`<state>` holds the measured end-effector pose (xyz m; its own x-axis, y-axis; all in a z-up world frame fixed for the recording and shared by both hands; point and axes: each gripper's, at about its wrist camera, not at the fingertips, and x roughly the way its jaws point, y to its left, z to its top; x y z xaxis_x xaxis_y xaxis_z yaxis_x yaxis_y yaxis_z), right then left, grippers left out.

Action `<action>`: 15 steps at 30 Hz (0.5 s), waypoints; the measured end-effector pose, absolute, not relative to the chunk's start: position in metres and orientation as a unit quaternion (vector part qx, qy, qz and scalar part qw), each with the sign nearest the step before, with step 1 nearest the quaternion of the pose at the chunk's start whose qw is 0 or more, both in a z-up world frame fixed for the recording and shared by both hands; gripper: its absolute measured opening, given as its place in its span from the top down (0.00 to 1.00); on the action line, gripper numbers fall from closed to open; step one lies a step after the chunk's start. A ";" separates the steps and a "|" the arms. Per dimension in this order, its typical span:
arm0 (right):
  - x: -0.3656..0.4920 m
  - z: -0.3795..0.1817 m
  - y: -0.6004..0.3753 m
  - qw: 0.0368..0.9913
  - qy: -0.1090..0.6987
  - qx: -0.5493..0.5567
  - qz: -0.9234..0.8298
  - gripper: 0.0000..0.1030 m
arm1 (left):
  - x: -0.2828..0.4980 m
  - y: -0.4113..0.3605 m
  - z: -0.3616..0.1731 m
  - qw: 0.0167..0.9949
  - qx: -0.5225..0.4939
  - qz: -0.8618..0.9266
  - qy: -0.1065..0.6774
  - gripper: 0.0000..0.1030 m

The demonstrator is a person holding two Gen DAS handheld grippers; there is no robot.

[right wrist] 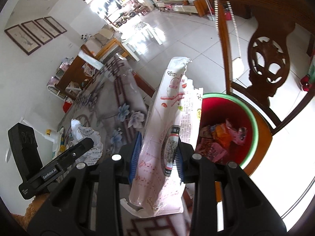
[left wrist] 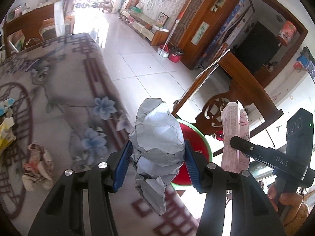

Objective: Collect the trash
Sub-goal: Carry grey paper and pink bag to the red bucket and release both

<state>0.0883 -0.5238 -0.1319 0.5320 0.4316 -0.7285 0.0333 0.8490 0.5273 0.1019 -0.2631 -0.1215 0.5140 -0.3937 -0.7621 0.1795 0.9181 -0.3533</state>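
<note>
Both tongs clamped | left tongs (left wrist: 157,153): crumpled paper (left wrist: 157,137) | right tongs (right wrist: 157,153): pink wrapper (right wrist: 167,127)

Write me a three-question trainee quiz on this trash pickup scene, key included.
1. True or false: the left gripper is shut on a crumpled paper ball.
2. What does the right gripper hold? A) a glass bottle B) a pink snack wrapper C) a spoon
3. Fill in: the red basin with the green rim sits on a wooden ____ and already holds some wrappers.

Key
1. True: both blue pads press the paper.
2. B
3. chair
</note>
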 end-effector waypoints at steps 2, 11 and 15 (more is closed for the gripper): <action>0.087 -0.134 -0.532 0.838 0.469 0.253 0.113 0.69 | 0.103 -0.270 -0.122 0.861 -0.111 -0.168 0.466 0.52; 0.088 -0.141 -0.568 0.836 0.467 0.272 0.095 0.69 | 0.120 -0.309 -0.128 0.852 -0.093 -0.190 0.479 0.52; 0.090 -0.144 -0.580 0.834 0.468 0.280 0.088 0.69 | 0.130 -0.334 -0.130 0.847 -0.080 -0.210 0.483 0.52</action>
